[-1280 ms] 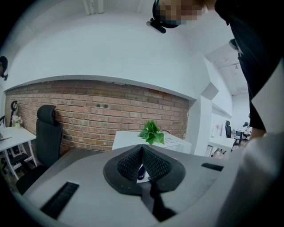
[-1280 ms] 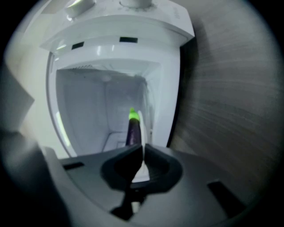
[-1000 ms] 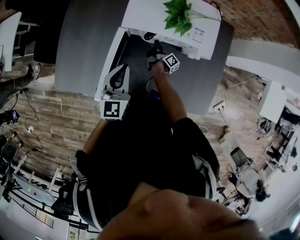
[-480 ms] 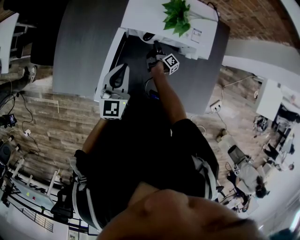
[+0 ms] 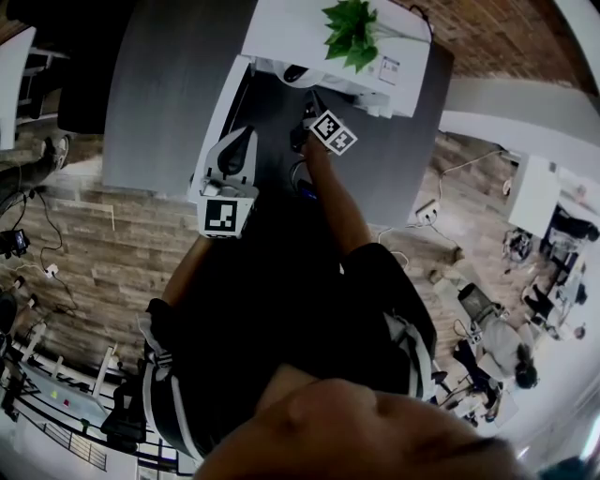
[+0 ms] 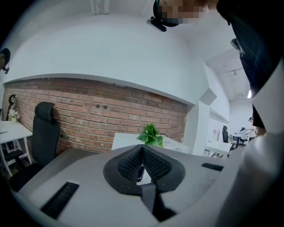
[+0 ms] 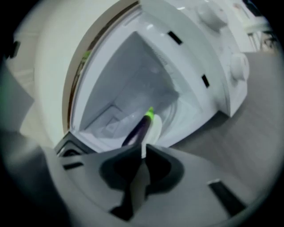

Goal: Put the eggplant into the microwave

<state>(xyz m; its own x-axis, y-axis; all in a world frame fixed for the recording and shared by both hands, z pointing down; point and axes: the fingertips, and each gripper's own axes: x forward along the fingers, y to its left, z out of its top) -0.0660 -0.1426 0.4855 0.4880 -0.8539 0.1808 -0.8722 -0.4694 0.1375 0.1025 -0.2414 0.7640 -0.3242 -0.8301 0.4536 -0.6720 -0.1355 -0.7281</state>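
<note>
The purple eggplant (image 7: 137,129) with its green stem lies on a white plate (image 7: 155,127) inside the white microwave (image 7: 202,66), just beyond my right gripper (image 7: 143,150). That gripper's jaws are closing, only a thin slit is left between them, and nothing is in it. In the head view the right gripper (image 5: 309,105) is at the mouth of the microwave (image 5: 281,37). My left gripper (image 5: 234,150) is beside the open door (image 5: 216,122). In its own view the left gripper (image 6: 142,153) is shut on nothing.
A green potted plant (image 5: 354,28) stands on top of the microwave. The microwave sits on a grey table (image 5: 169,84) against a brick wall (image 6: 80,119). A black office chair (image 6: 44,133) stands at the left. Wooden floor, cables and other desks surround the table.
My right gripper has rolled, so its marker cube now faces up, and it has lifted slightly at the microwave mouth. The left gripper has not moved.
</note>
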